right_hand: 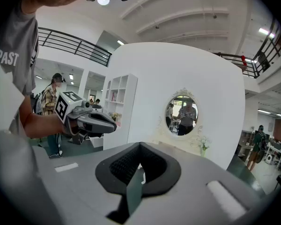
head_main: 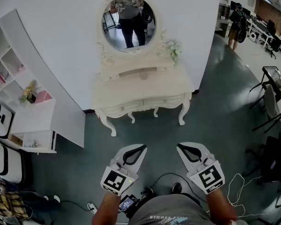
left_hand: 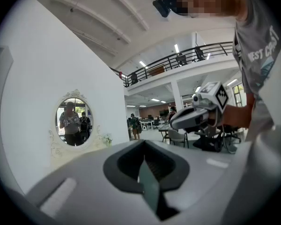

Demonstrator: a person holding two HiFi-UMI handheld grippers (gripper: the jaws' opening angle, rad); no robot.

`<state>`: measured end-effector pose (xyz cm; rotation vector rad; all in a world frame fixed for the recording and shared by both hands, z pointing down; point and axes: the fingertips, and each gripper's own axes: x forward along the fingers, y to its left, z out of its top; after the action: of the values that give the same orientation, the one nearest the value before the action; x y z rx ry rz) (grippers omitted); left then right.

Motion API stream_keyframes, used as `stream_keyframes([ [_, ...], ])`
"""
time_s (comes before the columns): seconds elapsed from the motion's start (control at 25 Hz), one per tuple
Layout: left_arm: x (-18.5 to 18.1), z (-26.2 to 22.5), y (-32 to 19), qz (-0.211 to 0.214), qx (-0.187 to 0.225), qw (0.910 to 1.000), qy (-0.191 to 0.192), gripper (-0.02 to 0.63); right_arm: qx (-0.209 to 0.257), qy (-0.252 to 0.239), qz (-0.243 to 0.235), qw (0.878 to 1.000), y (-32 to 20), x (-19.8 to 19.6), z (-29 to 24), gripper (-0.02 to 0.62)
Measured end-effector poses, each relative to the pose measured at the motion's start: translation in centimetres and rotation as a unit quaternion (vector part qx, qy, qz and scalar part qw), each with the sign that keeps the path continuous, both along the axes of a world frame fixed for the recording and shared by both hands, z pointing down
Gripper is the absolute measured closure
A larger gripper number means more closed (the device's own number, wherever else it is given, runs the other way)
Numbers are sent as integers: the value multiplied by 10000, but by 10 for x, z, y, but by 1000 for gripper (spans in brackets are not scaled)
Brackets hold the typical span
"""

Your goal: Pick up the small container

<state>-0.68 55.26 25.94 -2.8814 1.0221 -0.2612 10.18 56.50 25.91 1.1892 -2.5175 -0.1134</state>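
Observation:
A white dressing table with an oval mirror stands against the wall ahead. A small pale round object sits on its top below the mirror; it is too small to tell whether it is the container. Both grippers hang low near my body, far short of the table. My left gripper is shut with nothing in it, and so is my right gripper. The left gripper view shows its own closed jaws and the right gripper beside it. The right gripper view shows its own jaws and the left gripper.
A small vase of flowers stands on the table's right end. A white shelf unit stands at the left. Chairs and desks and a person are at the right. Cables lie on the dark green floor.

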Motion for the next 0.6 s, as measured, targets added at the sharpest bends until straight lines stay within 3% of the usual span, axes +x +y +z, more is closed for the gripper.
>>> stream_keyframes([
  [0.6, -45, 6, 3, 106, -24, 9999, 8, 603, -18, -63, 139, 9999, 4, -43, 2, 595],
])
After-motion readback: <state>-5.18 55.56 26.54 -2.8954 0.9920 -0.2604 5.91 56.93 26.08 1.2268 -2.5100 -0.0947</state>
